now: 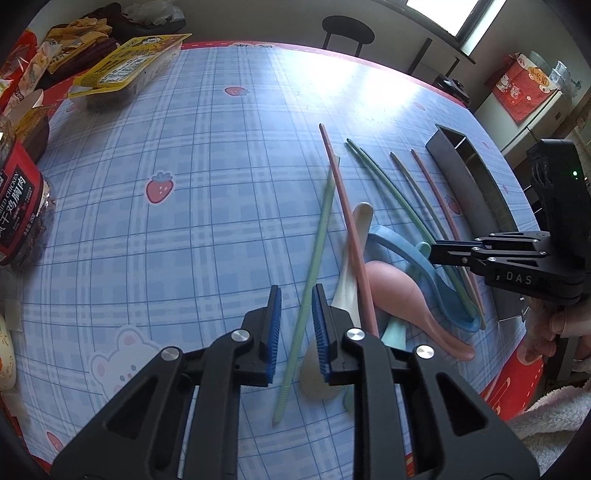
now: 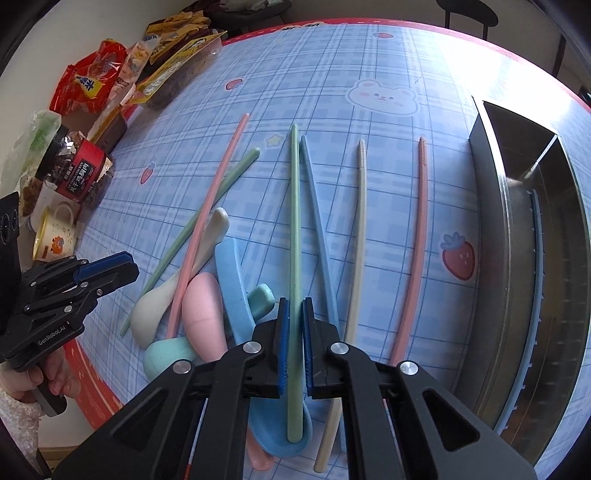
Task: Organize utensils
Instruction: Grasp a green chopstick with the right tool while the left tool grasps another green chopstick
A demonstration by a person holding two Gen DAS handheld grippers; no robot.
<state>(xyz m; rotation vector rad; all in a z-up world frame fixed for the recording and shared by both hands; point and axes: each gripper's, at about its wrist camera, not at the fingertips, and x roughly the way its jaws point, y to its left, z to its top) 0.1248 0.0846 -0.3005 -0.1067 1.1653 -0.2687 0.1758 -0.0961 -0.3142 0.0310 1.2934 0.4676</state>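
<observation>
Left wrist view: left gripper (image 1: pixel 297 334) straddles a pale green chopstick (image 1: pixel 306 291) lying on the cloth; jaws narrowed around it, a sliver of gap shows on either side, so contact cannot be told. Beside it, a pile: white spoon (image 1: pixel 352 258), pink chopstick (image 1: pixel 347 225) across it, pink spoon (image 1: pixel 402 291), blue spoon (image 1: pixel 417 266). The right gripper (image 1: pixel 436 249) enters from the right edge over the further chopsticks. Surface: blue plaid tablecloth (image 1: pixel 184 192) with strawberry and bear prints, red border; snack packs (image 1: pixel 122 70) and a jar (image 1: pixel 22 206) at the left; a stool (image 1: pixel 347 31) and window beyond. Right wrist view: right gripper (image 2: pixel 294 321) is clenched on a green chopstick (image 2: pixel 294 221), whose near end rests in a blue spoon (image 2: pixel 280 432). Blue (image 2: pixel 317 221), cream (image 2: pixel 360 229) and pink (image 2: pixel 417 236) chopsticks lie loose alongside. Metal holder (image 2: pixel 517 236) lies on its side at the right, one blue chopstick (image 2: pixel 539 251) already inside. Step judged: picking up chopsticks, one per hand, early in the task. Next: lift clear of the spoons and carry to the holder, tips aligned with its opening.
</observation>
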